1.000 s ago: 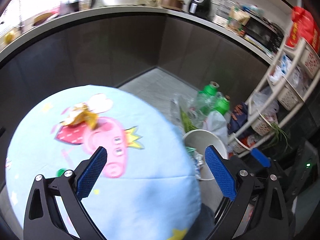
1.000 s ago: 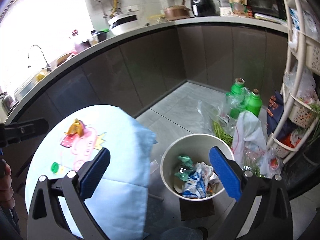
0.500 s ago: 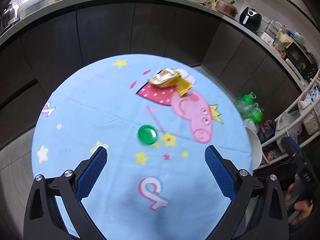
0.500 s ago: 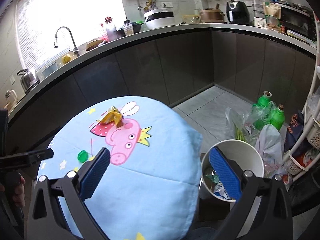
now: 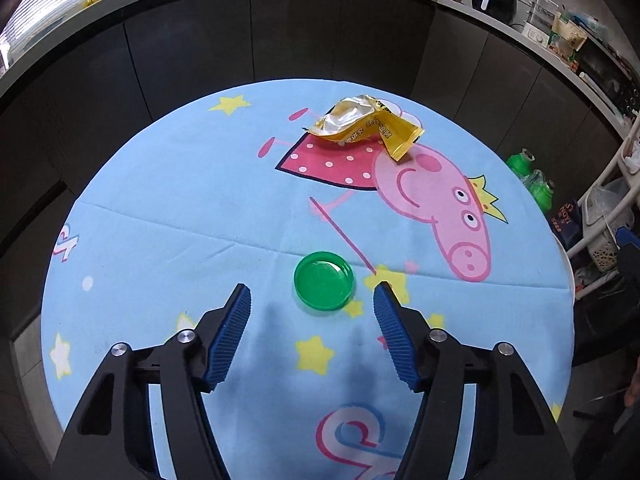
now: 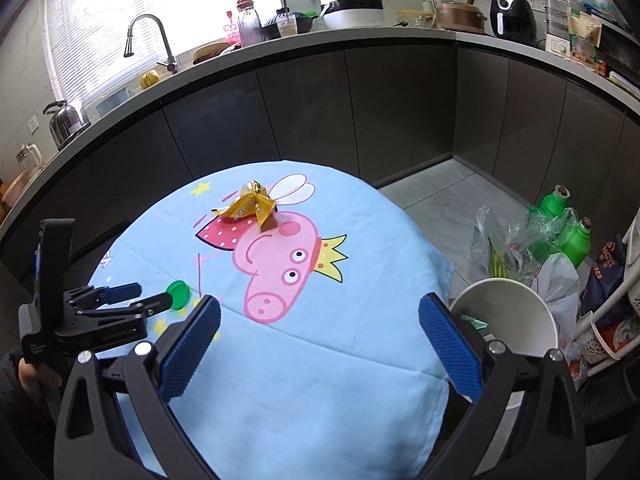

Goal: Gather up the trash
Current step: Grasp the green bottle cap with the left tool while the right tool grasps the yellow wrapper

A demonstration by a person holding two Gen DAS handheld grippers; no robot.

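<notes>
Through the left wrist camera I have my left hand-held gripper [image 5: 312, 300] spread wide just above the tabletop [image 5: 160, 208], holding nothing, with the green cap [image 5: 324, 286] lying just ahead between the fingertips. Farther off, the yellow wrapper [image 5: 366, 125] lies crumpled on the cloth, well apart from the cap. Through the right wrist camera, my right hand-held gripper [image 6: 320, 316] is also wide and empty, hanging over the near edge of the tabletop. The white bin [image 6: 508, 312] stands on the floor just beside the tabletop, with some trash already inside. I'd judge the job partly done: cap and wrapper are left, and the cap looks like my next pick.
</notes>
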